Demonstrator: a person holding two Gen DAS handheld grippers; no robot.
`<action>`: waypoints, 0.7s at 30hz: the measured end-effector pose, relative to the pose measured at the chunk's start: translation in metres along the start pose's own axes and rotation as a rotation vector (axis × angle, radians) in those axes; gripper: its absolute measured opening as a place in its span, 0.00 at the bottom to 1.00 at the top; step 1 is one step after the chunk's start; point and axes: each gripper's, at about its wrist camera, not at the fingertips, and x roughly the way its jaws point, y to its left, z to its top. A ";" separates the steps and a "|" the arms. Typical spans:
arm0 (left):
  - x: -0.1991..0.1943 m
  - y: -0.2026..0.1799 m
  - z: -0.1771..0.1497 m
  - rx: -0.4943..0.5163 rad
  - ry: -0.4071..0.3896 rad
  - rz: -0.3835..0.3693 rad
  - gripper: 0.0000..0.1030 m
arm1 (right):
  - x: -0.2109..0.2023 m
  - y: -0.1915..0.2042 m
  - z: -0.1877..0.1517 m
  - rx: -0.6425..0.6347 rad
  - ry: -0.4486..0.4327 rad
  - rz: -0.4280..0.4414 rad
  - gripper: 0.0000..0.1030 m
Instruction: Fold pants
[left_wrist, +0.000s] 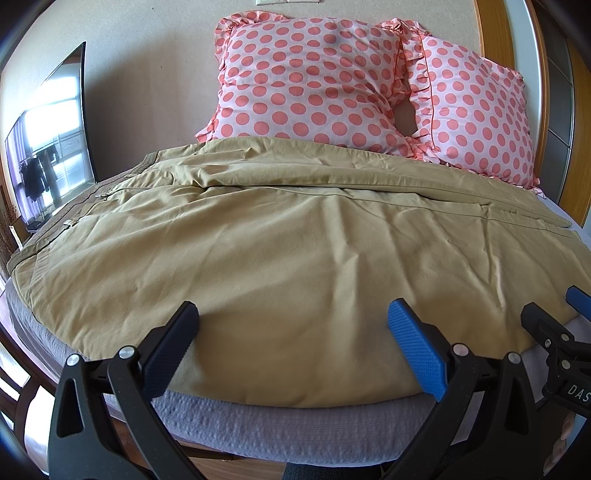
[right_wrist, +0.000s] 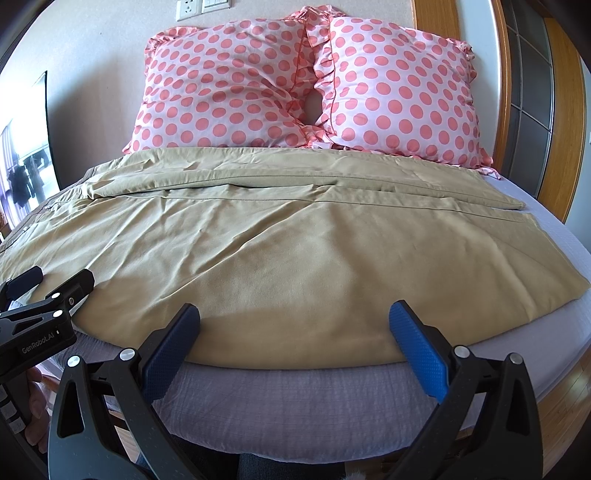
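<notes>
On the grey bed (right_wrist: 295, 398), khaki pants (right_wrist: 280, 266) lie spread flat, filling the mattress below two dotted pillows (right_wrist: 295, 85) at twelve o'clock. Long axis runs nine to three: waistband at nine, hems at three. No fold appears made; all folding seemingly remains. Left gripper (left_wrist: 293, 332) and right gripper (right_wrist: 294, 332), both spread wide and empty, hover at the six o'clock edge.

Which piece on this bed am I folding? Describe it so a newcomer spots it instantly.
Start at the bed with its grey-lilac cover. In front of the two pink polka-dot pillows lie the khaki pants, spread flat across the mattress, waistband to the left. They are the only plain tan fabric there.
</notes>
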 end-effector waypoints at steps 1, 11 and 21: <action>0.000 0.000 0.000 0.000 0.000 0.000 0.98 | -0.003 0.001 -0.003 -0.001 -0.001 0.002 0.99; 0.000 0.000 0.000 0.000 -0.002 0.000 0.98 | 0.000 0.000 -0.001 -0.001 -0.005 0.002 0.99; 0.000 0.000 0.000 0.000 -0.003 0.000 0.98 | 0.000 0.000 -0.002 -0.001 -0.007 0.002 0.99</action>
